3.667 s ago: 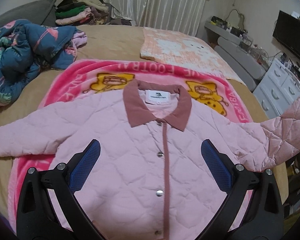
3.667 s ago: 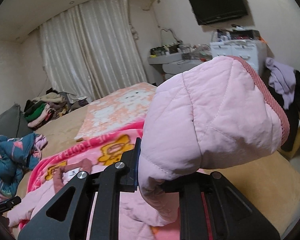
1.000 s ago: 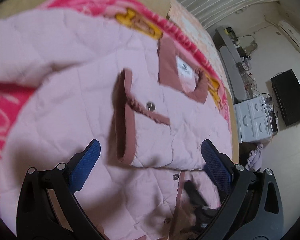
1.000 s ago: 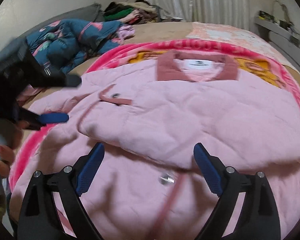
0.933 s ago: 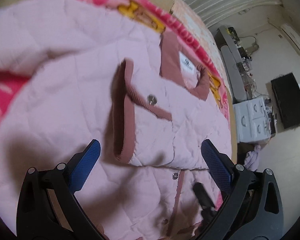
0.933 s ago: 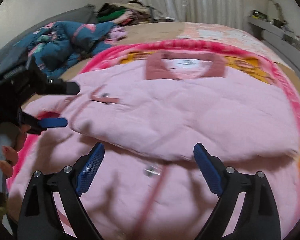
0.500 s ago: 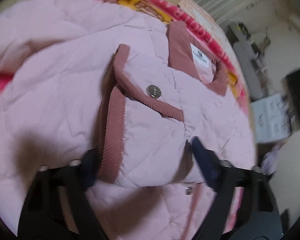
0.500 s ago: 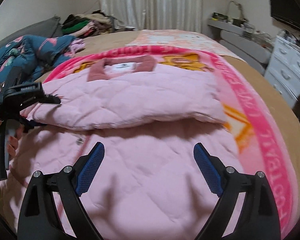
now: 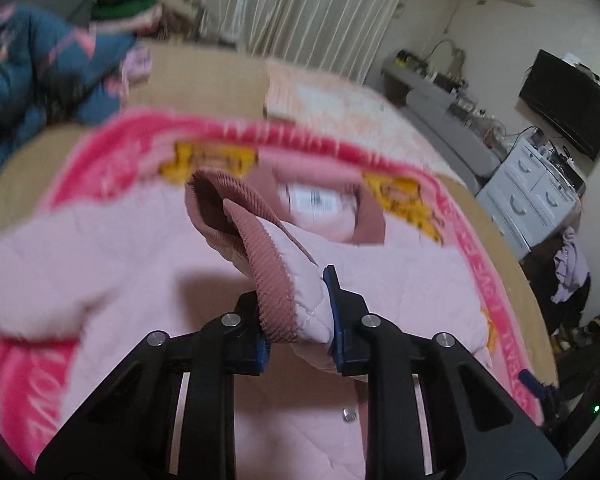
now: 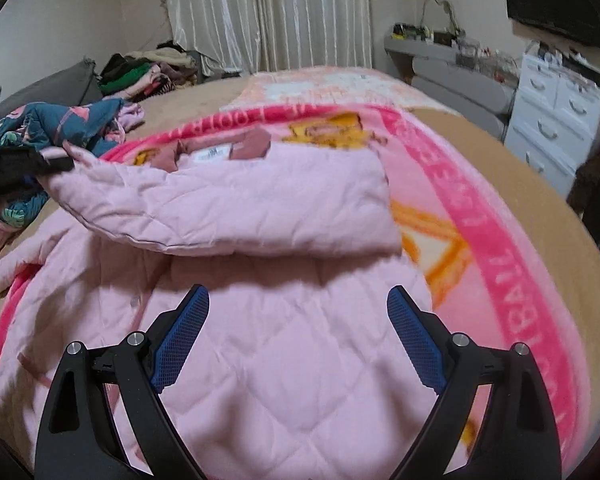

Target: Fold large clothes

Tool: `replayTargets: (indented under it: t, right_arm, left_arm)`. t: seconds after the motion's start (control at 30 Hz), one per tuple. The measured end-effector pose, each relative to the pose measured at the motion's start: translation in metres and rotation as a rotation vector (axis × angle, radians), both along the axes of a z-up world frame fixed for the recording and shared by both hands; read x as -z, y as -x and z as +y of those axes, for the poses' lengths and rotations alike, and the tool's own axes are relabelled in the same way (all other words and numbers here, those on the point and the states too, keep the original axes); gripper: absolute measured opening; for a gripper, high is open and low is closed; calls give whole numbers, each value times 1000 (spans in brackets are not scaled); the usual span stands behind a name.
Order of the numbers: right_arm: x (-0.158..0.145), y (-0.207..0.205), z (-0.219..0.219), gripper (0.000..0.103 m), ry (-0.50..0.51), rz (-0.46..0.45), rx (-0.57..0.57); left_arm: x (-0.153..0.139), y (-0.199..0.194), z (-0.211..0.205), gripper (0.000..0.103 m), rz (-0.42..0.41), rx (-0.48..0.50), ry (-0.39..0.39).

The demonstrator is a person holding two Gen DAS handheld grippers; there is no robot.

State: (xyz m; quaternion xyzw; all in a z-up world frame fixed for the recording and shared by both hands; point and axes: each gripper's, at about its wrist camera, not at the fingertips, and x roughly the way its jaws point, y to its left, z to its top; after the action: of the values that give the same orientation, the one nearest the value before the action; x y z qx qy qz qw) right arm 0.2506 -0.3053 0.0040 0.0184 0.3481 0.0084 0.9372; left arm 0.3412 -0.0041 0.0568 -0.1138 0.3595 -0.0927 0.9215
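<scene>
Pink quilted jacket [image 10: 284, 360] lies spread on the bed, one sleeve [image 10: 236, 208] folded across the chest, its corduroy cuff [image 9: 272, 280] lifted up off the front.

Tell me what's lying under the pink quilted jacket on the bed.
Under the pink quilted jacket lies a pink cartoon blanket, its lettered border showing around the jacket, spread over the tan bed cover. The blanket's middle is covered, so anything else beneath stays hidden.

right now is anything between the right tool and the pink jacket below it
Nothing visible. The right tool hangs open over the quilted pink jacket, with bare fabric showing between its fingers. The folded-over sleeve lies farther up the jacket, its cuff between the left tool's closing jaws.
</scene>
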Motion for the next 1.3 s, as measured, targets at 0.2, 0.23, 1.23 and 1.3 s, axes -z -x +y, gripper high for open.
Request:
replayTargets:
  t: [0.2, 0.23, 1.23, 1.3]
  right_arm:
    - [-12, -34, -7, 90, -43, -7, 14]
    - [-12, -41, -7, 90, -38, 1, 18]
    - [59, -108, -7, 96, -16, 240, 16]
    - [49, -99, -5, 97, -13, 217, 2]
  left_arm:
    - [-2, -14, 4, 15, -21, -13, -91]
    - [6, -16, 6, 15, -4, -19, -98]
    - [114, -16, 41, 45, 242, -132, -168]
    - [109, -13, 43, 54, 252, -144, -172]
